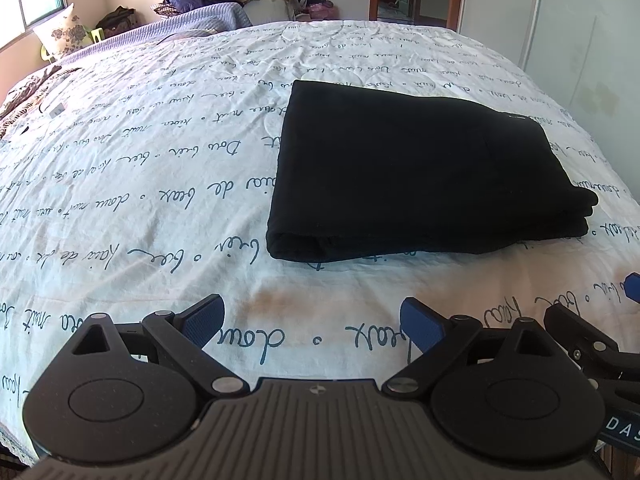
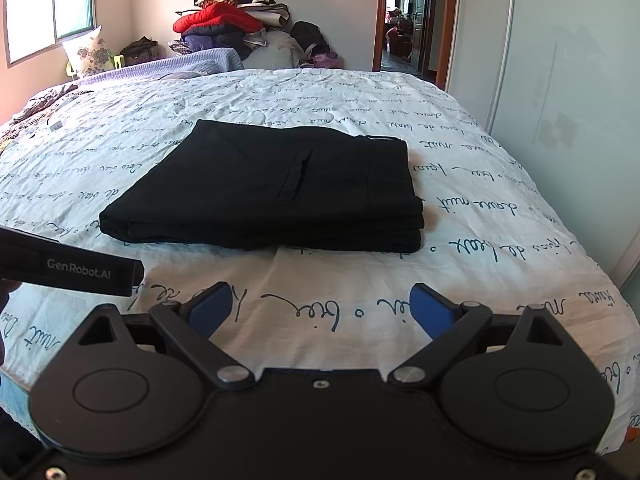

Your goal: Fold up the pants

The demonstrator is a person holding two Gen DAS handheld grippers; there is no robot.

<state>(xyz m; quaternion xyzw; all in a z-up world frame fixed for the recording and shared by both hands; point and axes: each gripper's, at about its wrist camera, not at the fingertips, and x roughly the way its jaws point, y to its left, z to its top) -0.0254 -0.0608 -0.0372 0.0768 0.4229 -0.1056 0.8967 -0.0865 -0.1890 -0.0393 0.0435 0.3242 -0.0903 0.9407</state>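
Left gripper (image 1: 312,320), blue-padded black two-finger claw: jaws wide apart, empty, just short of pants' near edge. Right gripper (image 2: 320,308), same type: wide apart, empty, near edge too. Black fabric pants (image 2: 276,188): folded to flat layered rectangle, on white script-print bedspread (image 2: 460,280). Beyond pants: floral pillow (image 2: 90,54), piled clothes w/ red jacket (image 2: 218,16).

1. The place is a bedroom in a home: a wide bed (image 2: 460,240) fills the view, covered by a white sheet printed with handwriting.
2. A floral pillow (image 2: 89,53) leans under a window (image 2: 48,4) at the far side.
3. Folded clothes and quilts are heaped in a pile (image 2: 236,20) against the back wall.
4. An open wooden doorway (image 2: 404,24) shows another furnished room.
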